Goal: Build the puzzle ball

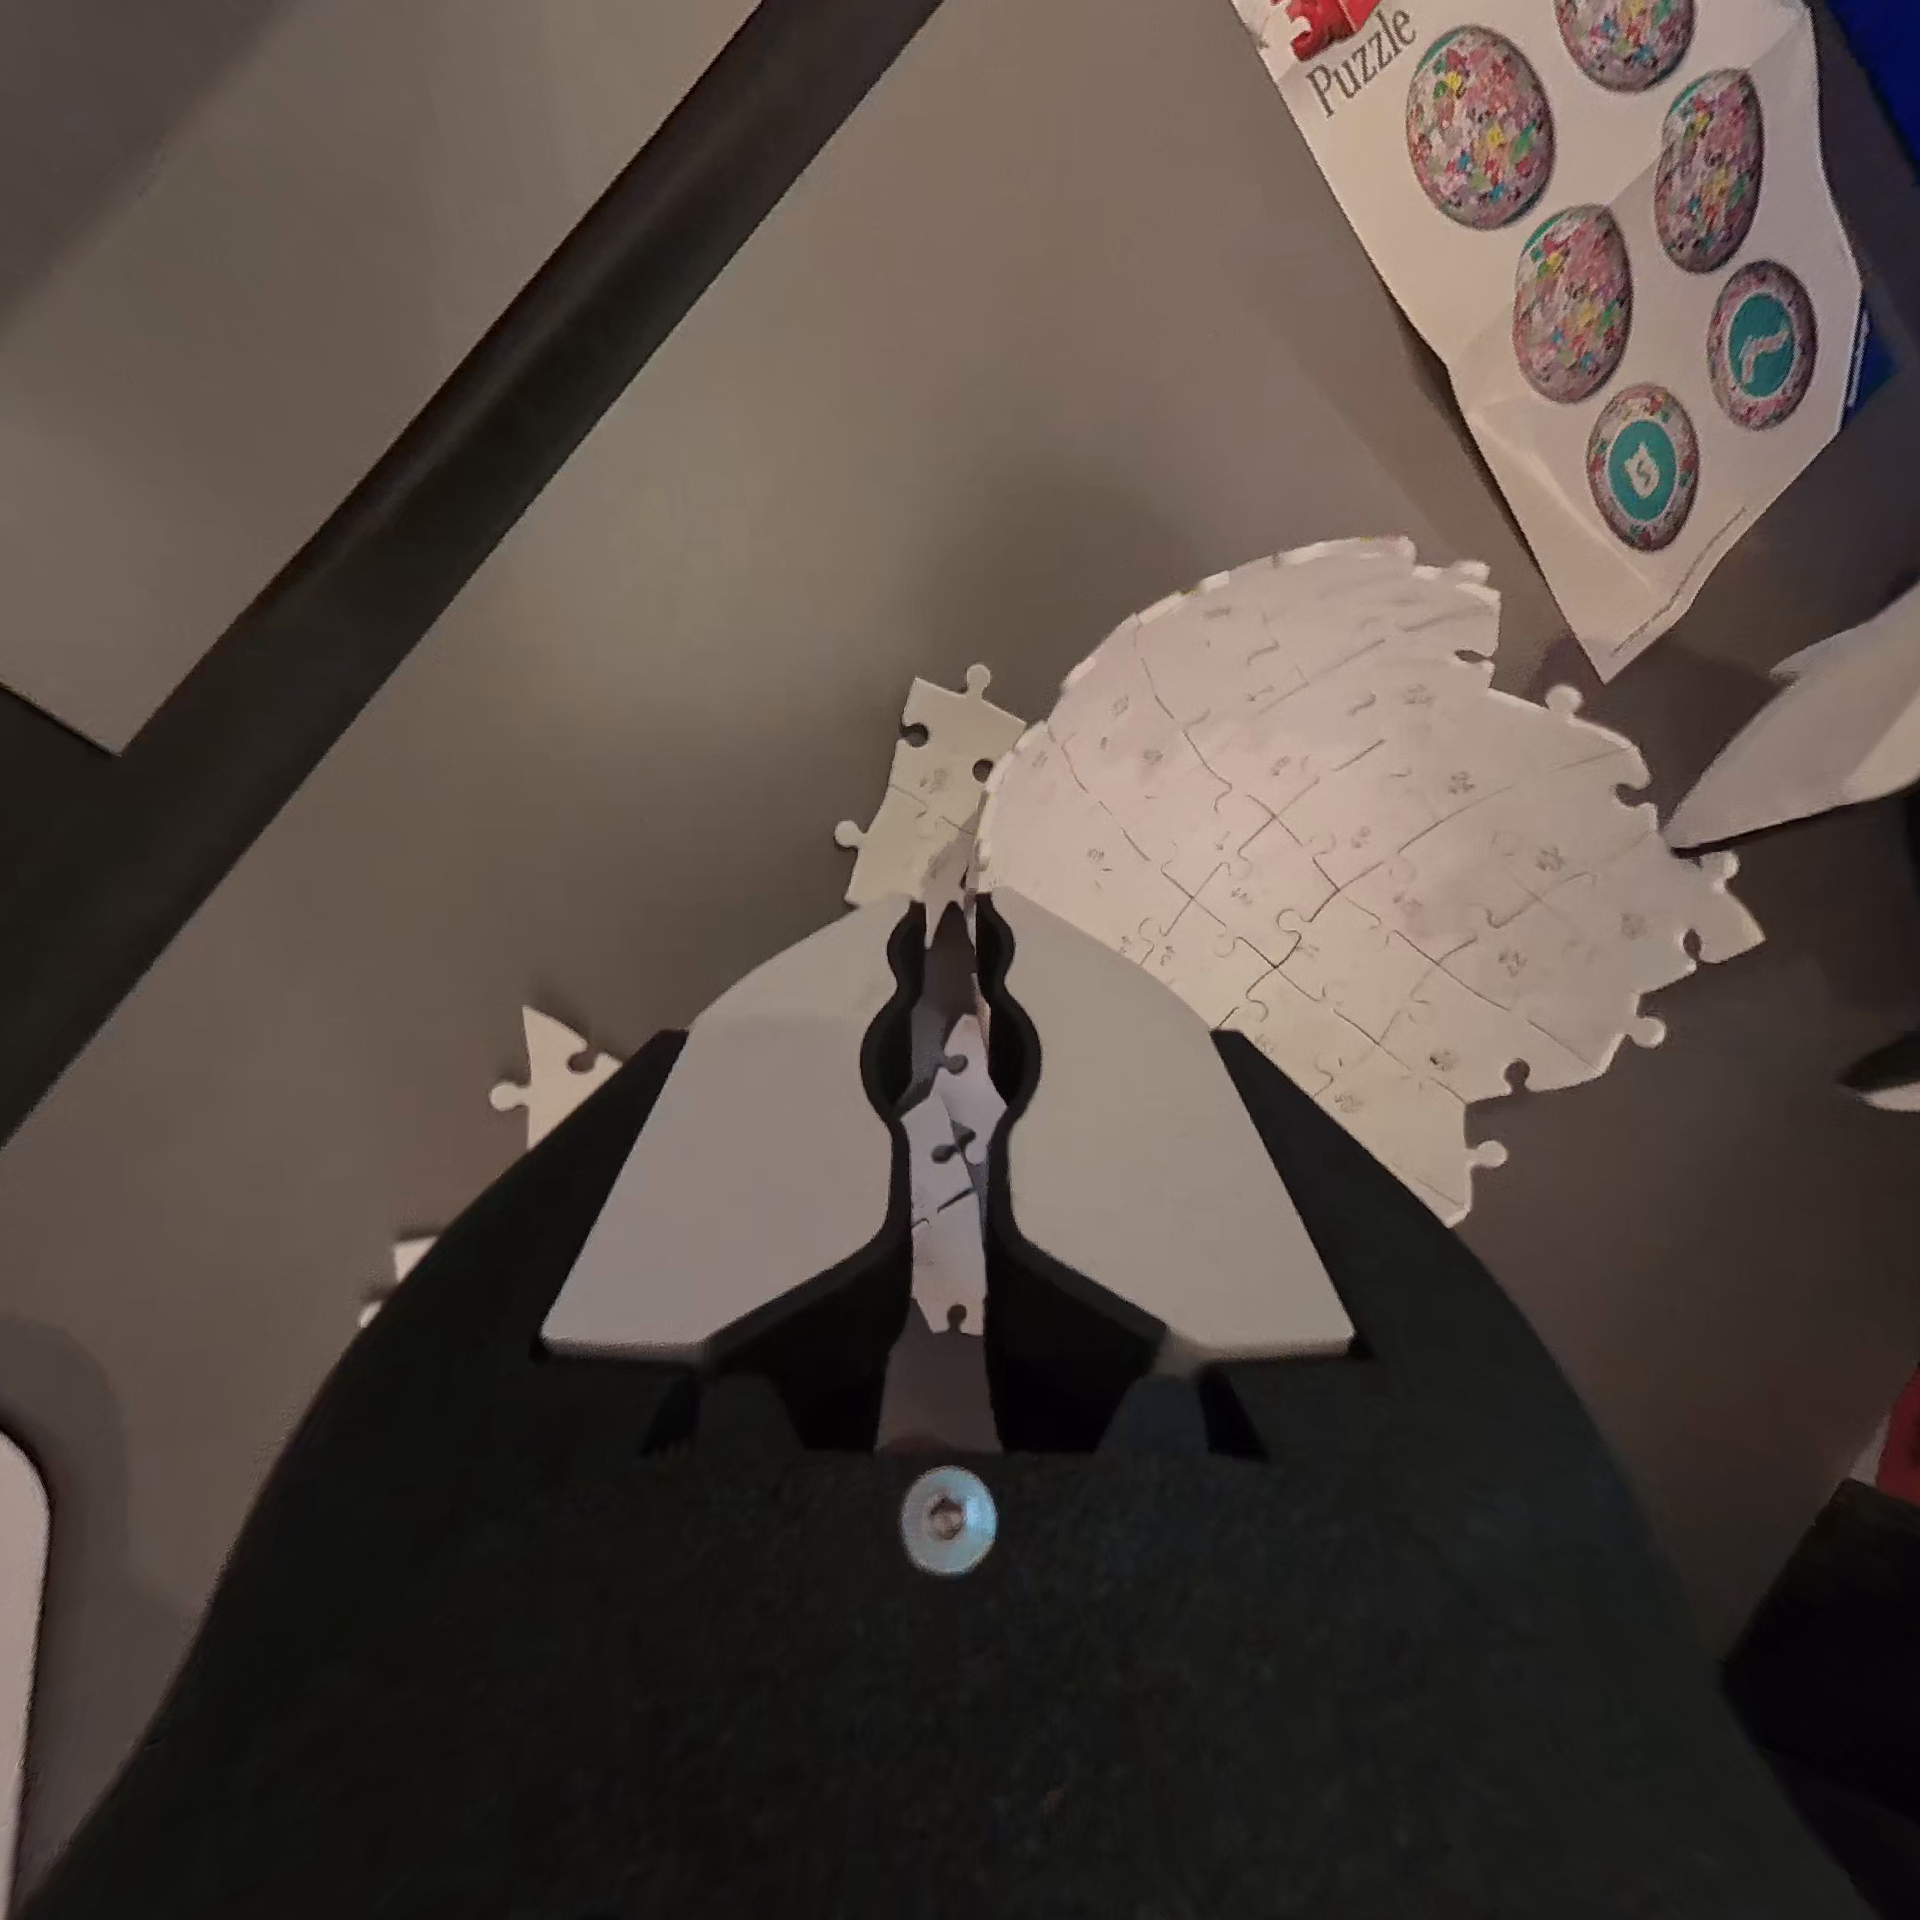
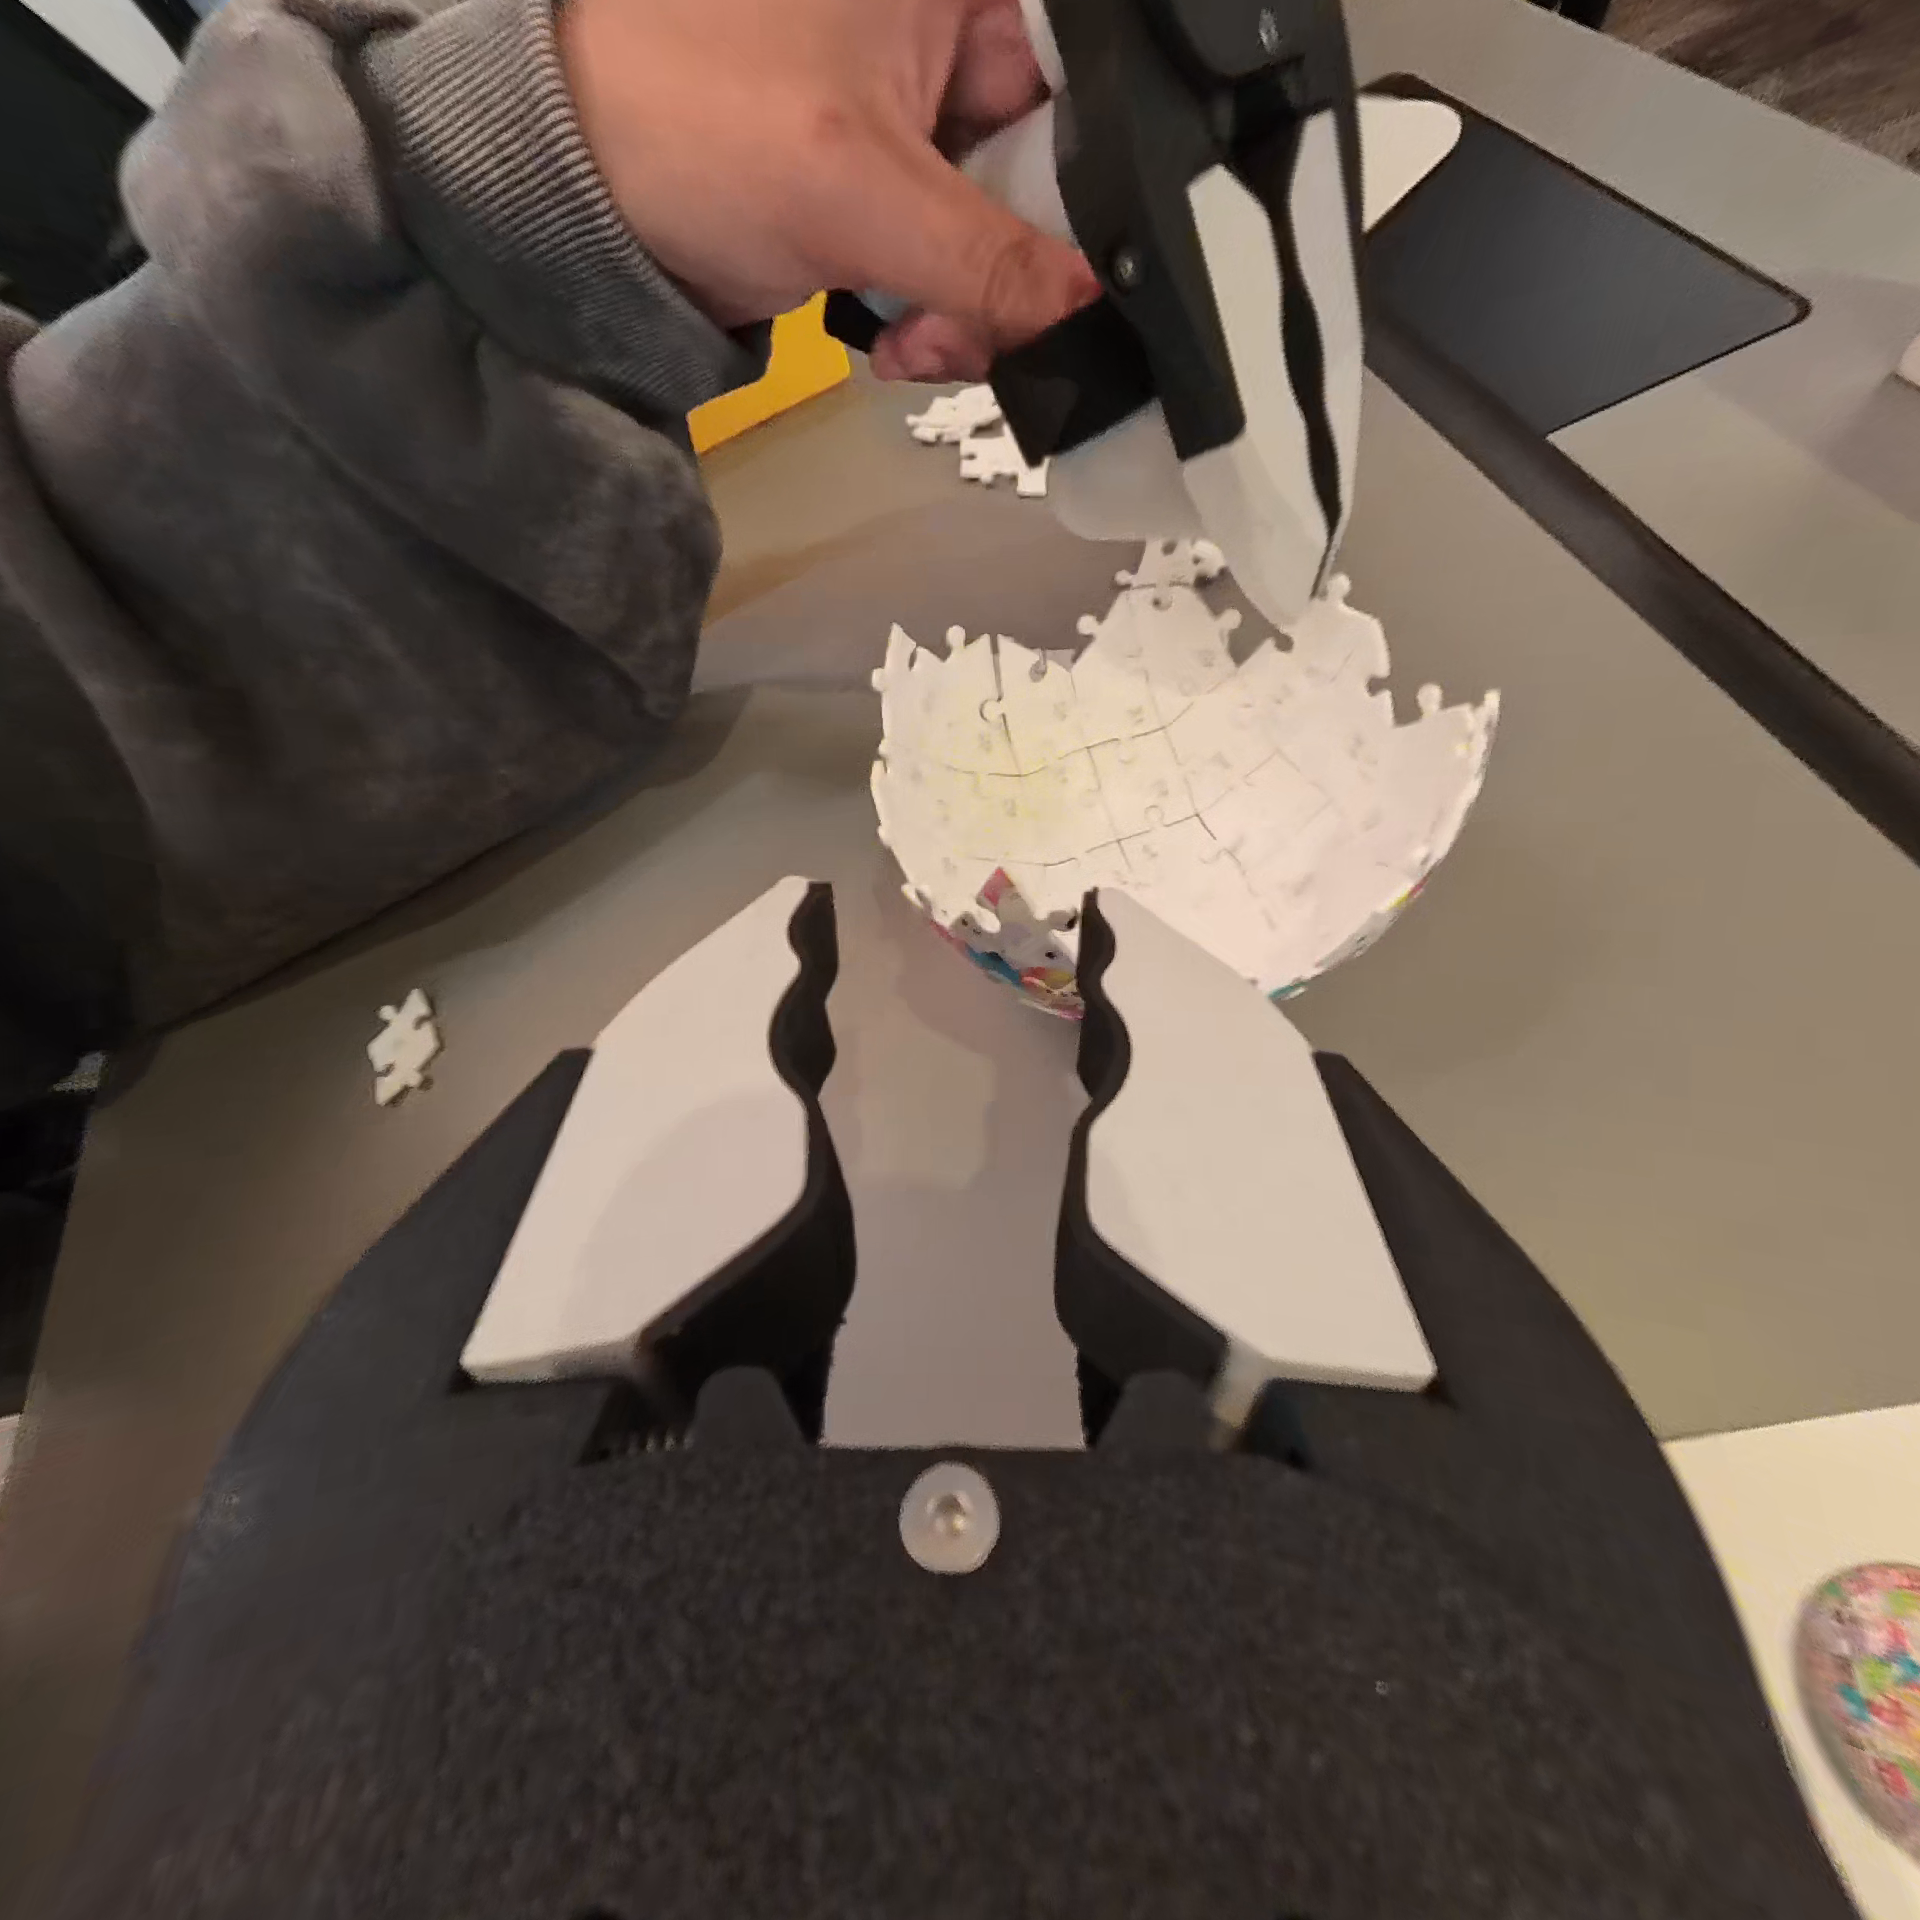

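Observation:
The half-built puzzle ball (image 2: pixel 1143 790) is a white bowl-shaped shell with its inside facing up and a colourful outside, resting on the grey table (image 2: pixel 1455 1091). My left gripper (image 1: pixel 951 914) is shut on the shell's rim, which runs between its fingers (image 1: pixel 790 1174). The shell (image 1: pixel 1351 852) spreads to its right. In the right wrist view the left gripper (image 2: pixel 1314 592) comes down onto the shell's far rim, held by a hand (image 2: pixel 831 187). My right gripper (image 2: pixel 956 904) is open and empty, its tips just short of the shell's near side.
A joined pair of white pieces (image 1: pixel 925 790) lies by the left fingertips. A loose piece (image 2: pixel 400 1044) lies front left and a small pile (image 2: pixel 977 436) at the back near a yellow object (image 2: pixel 769 384). A picture sheet (image 1: pixel 1621 291) lies to the right. A grey sleeve (image 2: pixel 312 520) covers the left. From the right gripper's tips to the loose piece (image 2: pixel 400 1044) is close to 25 cm.

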`<state>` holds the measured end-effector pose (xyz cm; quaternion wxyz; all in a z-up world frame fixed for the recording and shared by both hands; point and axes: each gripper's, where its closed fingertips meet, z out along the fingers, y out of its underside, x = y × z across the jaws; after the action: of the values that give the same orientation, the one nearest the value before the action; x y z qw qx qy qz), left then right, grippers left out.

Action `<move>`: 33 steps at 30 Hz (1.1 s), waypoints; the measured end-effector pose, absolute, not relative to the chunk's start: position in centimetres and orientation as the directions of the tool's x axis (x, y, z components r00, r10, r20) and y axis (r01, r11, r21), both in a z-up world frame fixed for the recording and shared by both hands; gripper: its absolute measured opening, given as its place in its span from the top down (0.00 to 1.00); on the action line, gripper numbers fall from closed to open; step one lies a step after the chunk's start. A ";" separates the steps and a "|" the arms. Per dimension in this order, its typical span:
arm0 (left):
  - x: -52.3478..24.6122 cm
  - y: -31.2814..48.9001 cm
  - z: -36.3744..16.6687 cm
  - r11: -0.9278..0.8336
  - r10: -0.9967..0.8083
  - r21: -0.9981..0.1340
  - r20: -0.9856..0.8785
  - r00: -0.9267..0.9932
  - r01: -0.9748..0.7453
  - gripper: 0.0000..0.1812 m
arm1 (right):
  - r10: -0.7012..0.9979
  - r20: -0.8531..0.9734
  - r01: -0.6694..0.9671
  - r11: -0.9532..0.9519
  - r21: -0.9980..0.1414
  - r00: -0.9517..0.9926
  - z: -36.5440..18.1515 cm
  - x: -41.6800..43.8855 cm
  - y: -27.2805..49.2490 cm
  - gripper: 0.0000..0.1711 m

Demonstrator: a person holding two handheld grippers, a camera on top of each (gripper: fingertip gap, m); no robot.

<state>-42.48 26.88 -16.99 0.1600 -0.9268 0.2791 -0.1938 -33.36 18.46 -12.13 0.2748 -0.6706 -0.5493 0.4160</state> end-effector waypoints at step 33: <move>-47.1 26.3 -14.6 -0.538 -0.591 -0.825 0.516 0.620 0.174 0.87 | 0.864 -0.224 0.859 0.351 -0.372 -0.450 -17.2 -41.3 27.8 0.98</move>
<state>-47.12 26.31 -14.58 0.4612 -0.7727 0.1350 -0.4147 -41.29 27.78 -17.22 0.0058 -0.5244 -0.8218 0.2228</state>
